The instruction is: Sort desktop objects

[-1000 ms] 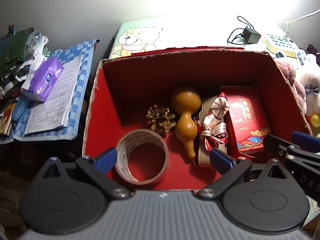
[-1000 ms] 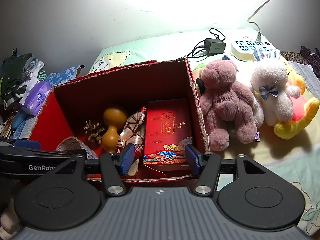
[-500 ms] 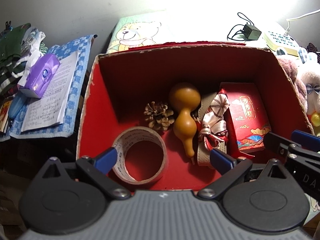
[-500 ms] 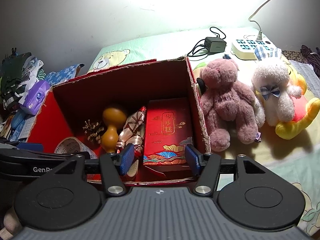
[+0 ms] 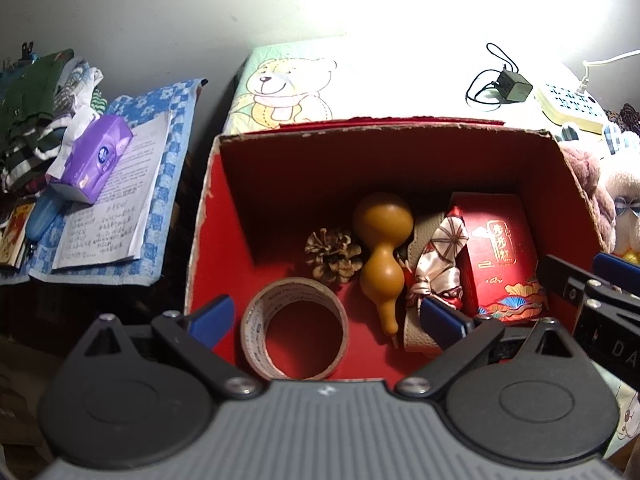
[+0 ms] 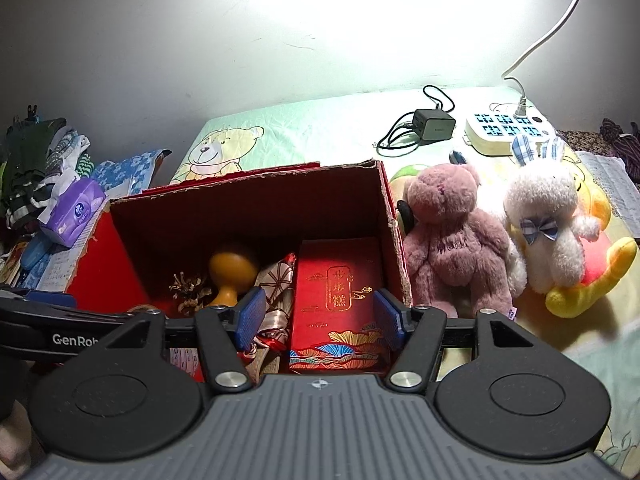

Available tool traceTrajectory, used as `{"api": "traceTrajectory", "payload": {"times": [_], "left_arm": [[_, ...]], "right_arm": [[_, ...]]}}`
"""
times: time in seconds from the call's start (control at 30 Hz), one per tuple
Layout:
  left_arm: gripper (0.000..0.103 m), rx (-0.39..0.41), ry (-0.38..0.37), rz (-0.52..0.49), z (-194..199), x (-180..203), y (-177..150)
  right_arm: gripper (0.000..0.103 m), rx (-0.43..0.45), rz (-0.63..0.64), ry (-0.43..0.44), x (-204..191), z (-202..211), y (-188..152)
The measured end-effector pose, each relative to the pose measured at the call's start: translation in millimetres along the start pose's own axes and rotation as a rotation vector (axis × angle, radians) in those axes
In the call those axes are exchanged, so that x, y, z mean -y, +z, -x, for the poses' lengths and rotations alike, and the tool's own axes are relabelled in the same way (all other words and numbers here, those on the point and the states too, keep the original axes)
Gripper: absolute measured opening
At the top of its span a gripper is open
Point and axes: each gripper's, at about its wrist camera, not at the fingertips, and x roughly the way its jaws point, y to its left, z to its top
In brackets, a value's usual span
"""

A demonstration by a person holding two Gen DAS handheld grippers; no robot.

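Left fingers (image 5: 326,318): released, spread wide, holding nothing; I hover over the near edge of the box (image 5: 400,130), above the tape roll (image 5: 296,330).
Right fingers (image 6: 318,318): released, empty; I hover over the near right part of the box, with the red packet (image 6: 338,300) between my pads.
Box contents: tape roll at the near left; pine cone (image 5: 334,254) behind it; gourd (image 5: 382,254) lying beside the cone; patterned cloth (image 5: 438,264) on a beige strap, just right of the gourd; red packet against the right wall.
Outside the box, right: pink bear (image 6: 452,236), white rabbit (image 6: 550,220) and a yellow plush (image 6: 592,272) lie on the bedsheet, the bear touching the box wall.
Outside the box, far: charger (image 6: 434,124) and power strip (image 6: 508,130) near the wall.
Outside the box, left: tissue pack (image 5: 94,158) on papers over a blue cloth.
Done, by my judgement: five small items are already boxed.
Left, by my judgement: the plush toys and possibly the charger are not yet sorted; which of them belong in the box I cannot tell.
Free space: the far left floor of the box is bare.
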Motion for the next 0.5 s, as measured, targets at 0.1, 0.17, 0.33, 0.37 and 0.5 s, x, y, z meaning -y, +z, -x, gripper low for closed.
{"api": "traceTrajectory", "payload": {"times": [0.1, 0.17, 0.33, 0.37, 0.5], "left_arm": [[0.100, 0.005, 0.009, 0.006, 2, 0, 1], [0.100, 0.009, 0.014, 0.008, 4, 1, 1], [0.100, 0.014, 0.033, 0.023, 9, 7, 0], [0.100, 0.017, 0.039, 0.027, 10, 8, -1], [0.100, 0.029, 0.064, 0.054, 17, 12, -3]], "right_arm": [[0.062, 0.002, 0.007, 0.015, -1, -1, 2], [0.062, 0.002, 0.014, 0.023, -1, -1, 4], [0.063, 0.001, 0.032, 0.049, 3, 0, 6], [0.063, 0.001, 0.036, 0.054, 4, 0, 6], [0.063, 0.004, 0.056, 0.084, 9, 3, 6]]}}
